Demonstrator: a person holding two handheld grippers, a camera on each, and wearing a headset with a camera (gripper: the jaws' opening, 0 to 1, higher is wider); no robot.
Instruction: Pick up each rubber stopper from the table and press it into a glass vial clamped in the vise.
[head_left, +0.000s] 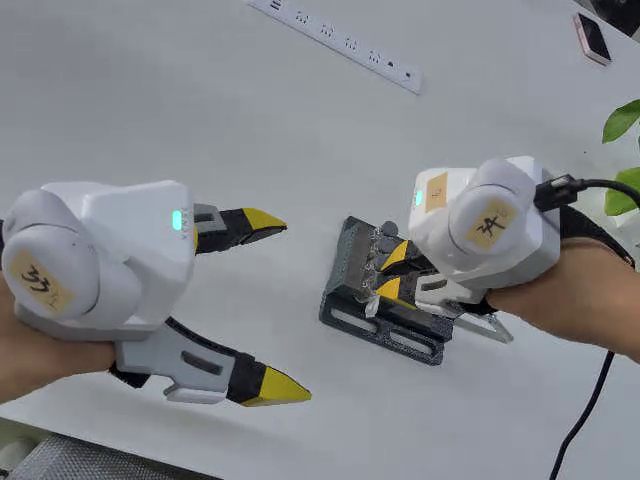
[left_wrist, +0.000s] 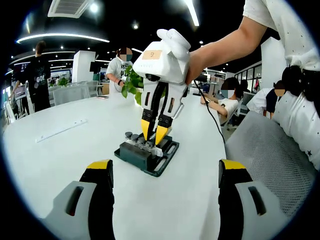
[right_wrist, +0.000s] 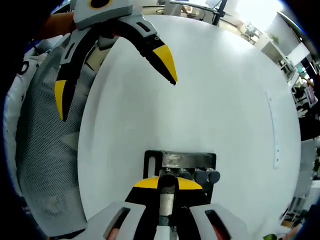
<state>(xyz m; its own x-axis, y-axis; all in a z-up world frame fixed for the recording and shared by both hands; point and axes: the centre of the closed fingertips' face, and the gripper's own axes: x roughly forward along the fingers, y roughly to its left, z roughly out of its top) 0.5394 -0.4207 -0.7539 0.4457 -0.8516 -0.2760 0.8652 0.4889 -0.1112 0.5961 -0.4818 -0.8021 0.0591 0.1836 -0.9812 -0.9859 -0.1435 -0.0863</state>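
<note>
Hovering over the white table (head_left: 200, 120), the left gripper (head_left: 290, 308) is spreading its jaws wide; the right gripper (head_left: 393, 271) is angling down at the vise (head_left: 350, 318), pinching a rubber stopper (right_wrist: 167, 176) atop a glass vial (left_wrist: 137, 143); the left sticker (head_left: 40, 282) is showing "33".

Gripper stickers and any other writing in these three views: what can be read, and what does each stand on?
"33" (as it seems), handwritten: tan sticker on the left gripper.
"9", handwritten: paper label on the right gripper.
Unreadable: scrawled sticker and small label on the right gripper; power strip markings, too small; black shirt print, blurred.
</note>
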